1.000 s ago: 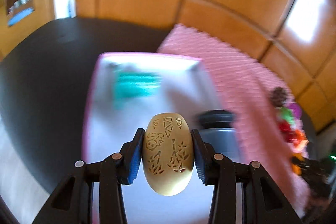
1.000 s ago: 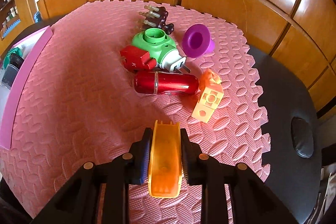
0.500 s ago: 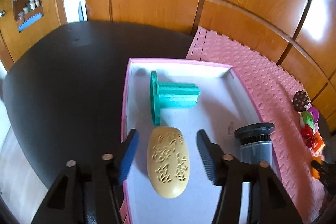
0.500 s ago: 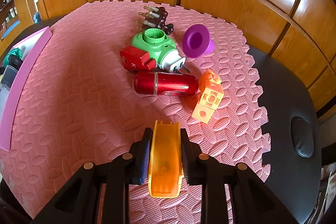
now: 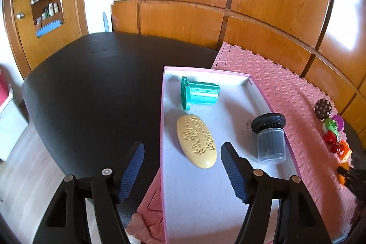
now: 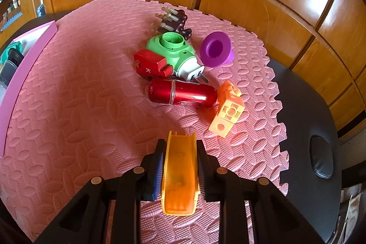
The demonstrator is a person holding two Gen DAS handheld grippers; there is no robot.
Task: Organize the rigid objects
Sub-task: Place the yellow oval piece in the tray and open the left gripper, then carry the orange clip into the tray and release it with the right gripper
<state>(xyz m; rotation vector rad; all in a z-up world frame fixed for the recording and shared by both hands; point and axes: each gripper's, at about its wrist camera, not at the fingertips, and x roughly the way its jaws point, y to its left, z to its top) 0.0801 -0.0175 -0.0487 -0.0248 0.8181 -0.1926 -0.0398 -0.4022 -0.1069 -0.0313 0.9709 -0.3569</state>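
A yellow oval carved piece (image 5: 196, 140) lies on the floor of the pink-rimmed white tray (image 5: 205, 209), beside a teal ribbed part (image 5: 199, 93) and a dark grey filter canister (image 5: 270, 137). My left gripper (image 5: 181, 169) hovers above the tray's near left edge, its jaws opening, with nothing between them. My right gripper (image 6: 179, 167) is shut on an orange curved plastic piece (image 6: 179, 175) above the pink foam mat (image 6: 68, 106). Beyond it lie a red cylinder (image 6: 181, 94), a red block (image 6: 151, 63), a green plug part (image 6: 173, 49), a purple cup (image 6: 216, 49), an orange block (image 6: 227, 111) and a brown pronged piece (image 6: 176, 20).
The tray sits where the black table (image 5: 91, 88) meets the mat (image 5: 286, 88). Wooden wall panels (image 5: 251, 4) close the far side. The tray's pink edge (image 6: 25, 68) shows at the left of the right wrist view. Black table (image 6: 308, 118) lies right of the mat.
My left gripper let go of the yellow oval piece, which now lies in the tray, then widened and drew back to the left. My right gripper has not moved.
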